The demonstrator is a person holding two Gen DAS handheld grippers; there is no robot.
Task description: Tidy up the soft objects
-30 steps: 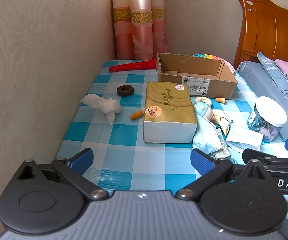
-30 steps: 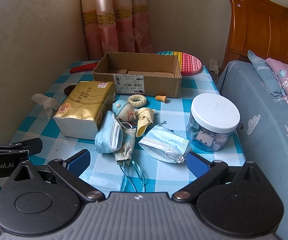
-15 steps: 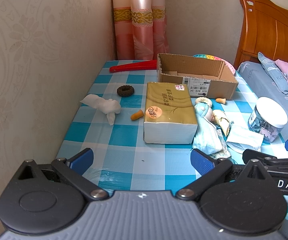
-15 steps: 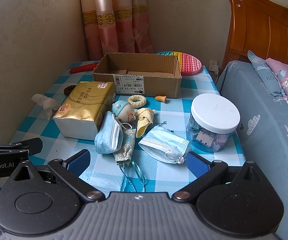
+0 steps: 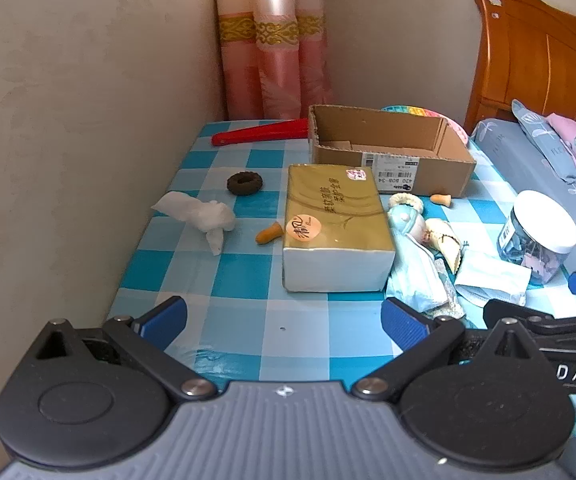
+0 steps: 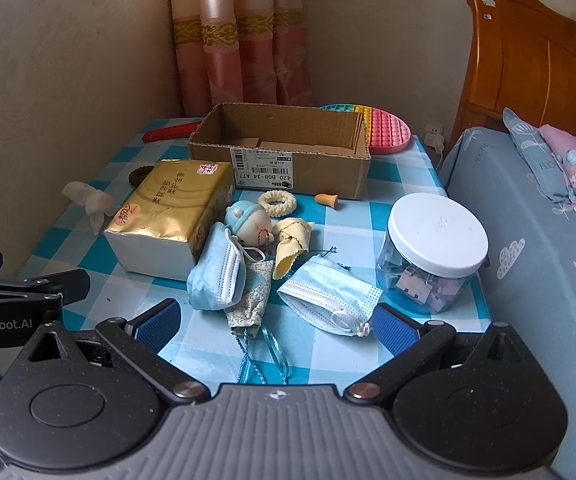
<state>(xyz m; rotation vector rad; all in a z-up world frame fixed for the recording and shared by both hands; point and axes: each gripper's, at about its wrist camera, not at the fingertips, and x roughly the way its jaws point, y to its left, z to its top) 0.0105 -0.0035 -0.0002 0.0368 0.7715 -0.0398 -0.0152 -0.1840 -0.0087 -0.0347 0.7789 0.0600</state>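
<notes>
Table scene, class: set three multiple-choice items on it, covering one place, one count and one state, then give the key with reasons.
1. Where does the brown hair tie lie?
A. in the cardboard box
B. on the checked cloth, left of the tissue pack
C. on the jar lid

2. How many blue face masks are on the table?
A. one
B. two
C. four

3. How are the two grippers?
A. both open, holding nothing
B. both shut on masks
C. left shut on the tissue pack

Key: B, it sits on the cloth beside the tissue pack. B, one mask and another mask. A, left gripper and right gripper have spread fingers.
</notes>
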